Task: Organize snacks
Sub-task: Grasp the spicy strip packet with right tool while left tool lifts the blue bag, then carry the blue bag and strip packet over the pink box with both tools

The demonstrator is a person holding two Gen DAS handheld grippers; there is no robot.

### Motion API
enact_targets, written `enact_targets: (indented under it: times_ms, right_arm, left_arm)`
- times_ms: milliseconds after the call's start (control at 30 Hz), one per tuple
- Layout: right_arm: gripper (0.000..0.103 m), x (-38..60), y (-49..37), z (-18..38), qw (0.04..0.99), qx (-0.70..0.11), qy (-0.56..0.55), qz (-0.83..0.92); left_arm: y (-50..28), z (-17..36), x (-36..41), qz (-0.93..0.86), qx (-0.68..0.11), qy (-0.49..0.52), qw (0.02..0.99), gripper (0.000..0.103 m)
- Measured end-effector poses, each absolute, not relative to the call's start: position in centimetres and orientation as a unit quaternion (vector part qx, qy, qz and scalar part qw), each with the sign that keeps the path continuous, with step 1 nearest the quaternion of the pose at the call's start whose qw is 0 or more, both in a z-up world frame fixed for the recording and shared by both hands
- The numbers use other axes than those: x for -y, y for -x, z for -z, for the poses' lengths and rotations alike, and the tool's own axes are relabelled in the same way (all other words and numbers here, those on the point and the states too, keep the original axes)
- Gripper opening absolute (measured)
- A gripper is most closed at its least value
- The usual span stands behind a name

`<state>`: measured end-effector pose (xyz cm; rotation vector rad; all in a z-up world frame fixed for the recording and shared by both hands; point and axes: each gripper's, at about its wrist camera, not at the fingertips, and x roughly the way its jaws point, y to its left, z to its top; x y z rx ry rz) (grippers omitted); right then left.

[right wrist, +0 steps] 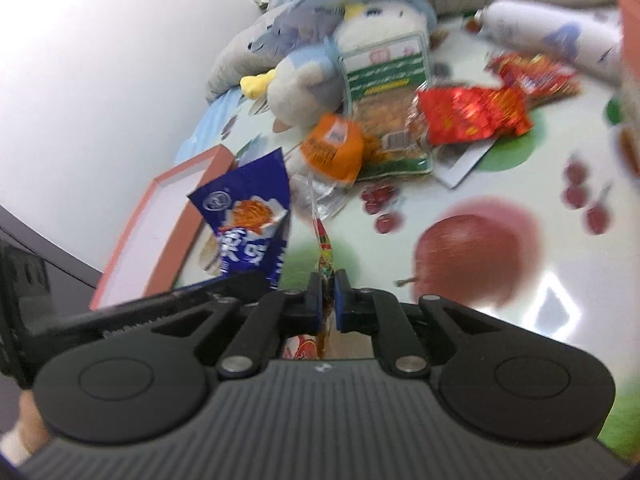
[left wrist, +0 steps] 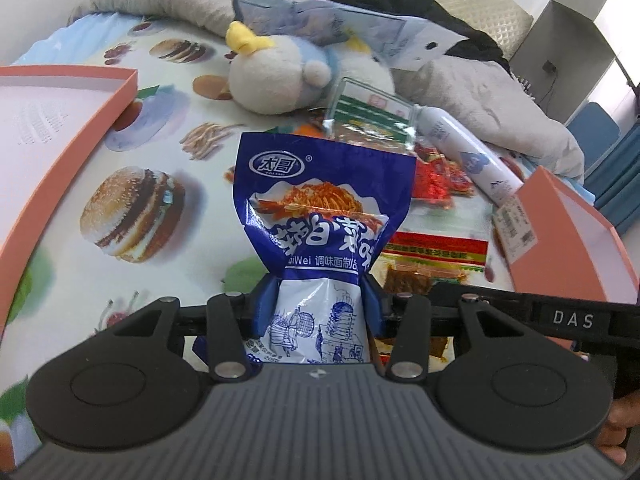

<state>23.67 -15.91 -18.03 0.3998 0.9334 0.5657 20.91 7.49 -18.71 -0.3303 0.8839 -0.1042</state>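
Observation:
My left gripper [left wrist: 320, 292] is shut on a blue and white snack bag [left wrist: 324, 200] and holds it upright above the food-print cloth; the bag also shows in the right wrist view [right wrist: 250, 220]. My right gripper [right wrist: 328, 284] is shut on the thin edge of a flat clear snack packet [right wrist: 322, 248] with red and yellow print. A pink tray [left wrist: 60, 152] lies to the left, also seen in the right wrist view [right wrist: 152, 216]. More snacks lie ahead: a red packet [right wrist: 472, 114], an orange packet [right wrist: 334, 146] and a green-labelled packet [right wrist: 384, 92].
A plush toy [left wrist: 276, 68] and grey pillows [left wrist: 480, 92] lie at the back. A white bottle [left wrist: 468, 156] lies beside a second pink box [left wrist: 560, 232] at the right. A white wall is at the left in the right wrist view.

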Motion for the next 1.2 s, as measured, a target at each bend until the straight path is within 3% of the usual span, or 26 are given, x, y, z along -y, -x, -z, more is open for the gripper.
enact_targets:
  times_ms: [600, 1200]
  right_arm:
    - [0.009, 20.9, -17.8, 13.1, 0.902, -0.384, -0.097, -0.171]
    - [0.009, 25.4, -17.1, 4.6, 0.944, -0.289, -0.093, -0.130]
  left_arm:
    - [-18.4, 15.3, -1.5, 0.060, -0.429, 0.147, 0.889, 0.051]
    - [-20.9, 5.5, 3.5, 0.121, -0.372, 0.117, 0.913, 0.051]
